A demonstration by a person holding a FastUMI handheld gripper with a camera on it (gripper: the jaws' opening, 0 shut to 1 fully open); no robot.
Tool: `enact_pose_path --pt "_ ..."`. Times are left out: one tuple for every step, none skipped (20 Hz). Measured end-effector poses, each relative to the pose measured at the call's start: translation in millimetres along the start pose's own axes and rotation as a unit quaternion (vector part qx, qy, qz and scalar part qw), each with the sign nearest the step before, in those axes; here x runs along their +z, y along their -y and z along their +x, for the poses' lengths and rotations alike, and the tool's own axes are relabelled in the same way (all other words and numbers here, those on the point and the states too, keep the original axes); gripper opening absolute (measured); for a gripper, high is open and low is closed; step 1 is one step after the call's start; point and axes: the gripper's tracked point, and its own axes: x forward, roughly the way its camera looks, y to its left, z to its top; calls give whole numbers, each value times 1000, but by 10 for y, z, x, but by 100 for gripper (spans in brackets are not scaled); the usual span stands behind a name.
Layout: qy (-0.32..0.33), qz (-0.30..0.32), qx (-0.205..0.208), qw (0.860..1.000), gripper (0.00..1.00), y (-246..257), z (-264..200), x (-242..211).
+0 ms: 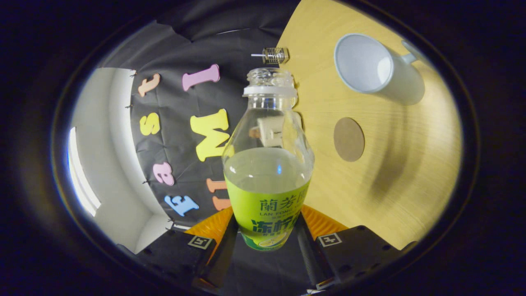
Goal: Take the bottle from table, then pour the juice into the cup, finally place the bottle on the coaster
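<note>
A clear plastic bottle (268,164) with a green label and no cap is clamped between my two fingers, so my gripper (267,230) is shut on it. Pale juice fills its lower half. The whole view is rolled, with the wooden table (402,181) standing to the right of the bottle. A white mug (372,68) rests on the table beyond and to the right of the bottle's mouth, its opening facing me. A round brown coaster (349,139) lies flat on the table between the bottle and the mug, closer to the fingers.
A small metal spring-like part (274,55) sits at the table's edge just past the bottle's mouth. Black booth cloth (181,123) hangs behind the bottle, with a white wall (107,156) beyond it.
</note>
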Motion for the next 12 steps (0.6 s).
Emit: enact_pose_path --pt "0 5 0 1000 78 -11 7 -3" --pt "-1 10 1 1000 78 -23 27 -2" --pt "-4 15 2 1000 78 -46 7 -9" --pt "-6 19 6 1000 78 -68 19 -21" --pt "-4 24 7 1000 78 -89 0 -6" --pt "-4 28 7 1000 78 -97 5 14" --pt "-2 31 8 999 78 -109 14 26" --pt "0 35 10 999 78 -121 3 39" --pt "2 41 12 999 78 -139 -2 51" --pt "2 48 15 999 78 -150 3 59" --pt "1 58 19 998 78 -177 -1 51" --pt "-1 66 20 998 78 -183 8 48"
